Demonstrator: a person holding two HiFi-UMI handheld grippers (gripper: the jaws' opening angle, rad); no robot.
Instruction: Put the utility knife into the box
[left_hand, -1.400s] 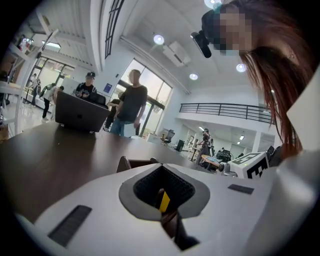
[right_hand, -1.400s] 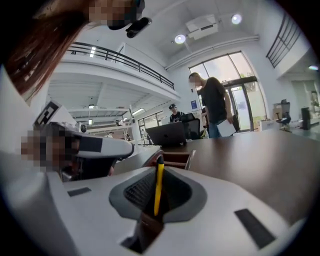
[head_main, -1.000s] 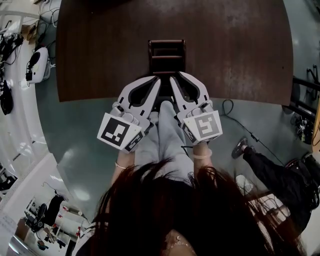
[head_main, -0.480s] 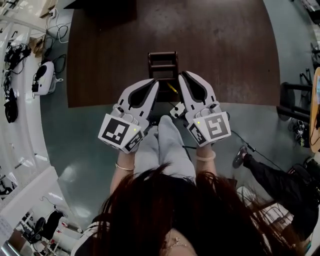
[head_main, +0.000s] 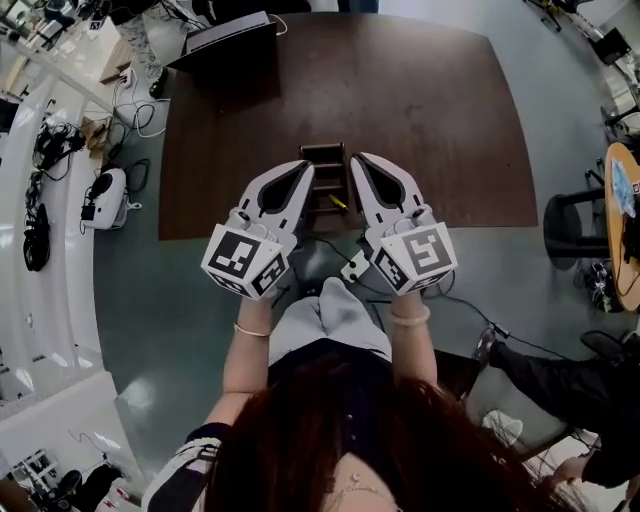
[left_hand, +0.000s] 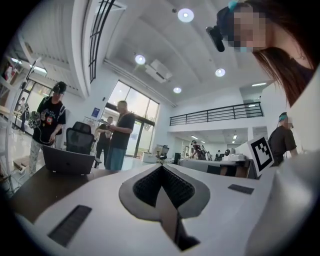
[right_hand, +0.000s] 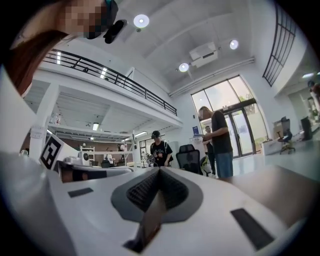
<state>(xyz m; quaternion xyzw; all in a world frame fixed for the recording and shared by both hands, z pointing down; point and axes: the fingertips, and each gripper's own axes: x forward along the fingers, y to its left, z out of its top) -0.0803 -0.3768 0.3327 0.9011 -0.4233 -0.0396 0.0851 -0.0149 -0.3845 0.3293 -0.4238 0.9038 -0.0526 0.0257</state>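
Head view, nearest first: I am holding both grippers side by side above my lap, at the near edge of the table (head_main: 420, 110).

My left gripper (head_main: 302, 172) is pointing forward with its jaws pressed together. In the left gripper view the two jaws are meeting at the tip (left_hand: 161, 169), and nothing is sitting in the ribbed hollow behind it.

My right gripper (head_main: 360, 162) is doing the same. In its own view the jaws are closing on each other at the tip (right_hand: 160, 171), with nothing between them.

Just beyond and between the two grippers, the box (head_main: 322, 155), a dark tray with compartments, is resting on the table by its near edge. A thin yellow piece, which I am reading as the utility knife (head_main: 338, 201), is showing in the gap between the grippers, inside the box's outline towards its near end. I cannot tell which compartment is holding it. Neither gripper is touching it.

Farther out, a laptop (head_main: 235, 40) is standing open at the table's far left corner. Beyond the table, the gripper views are showing a black office chair (left_hand: 80, 141) and people (left_hand: 119, 134) standing near glass doors.
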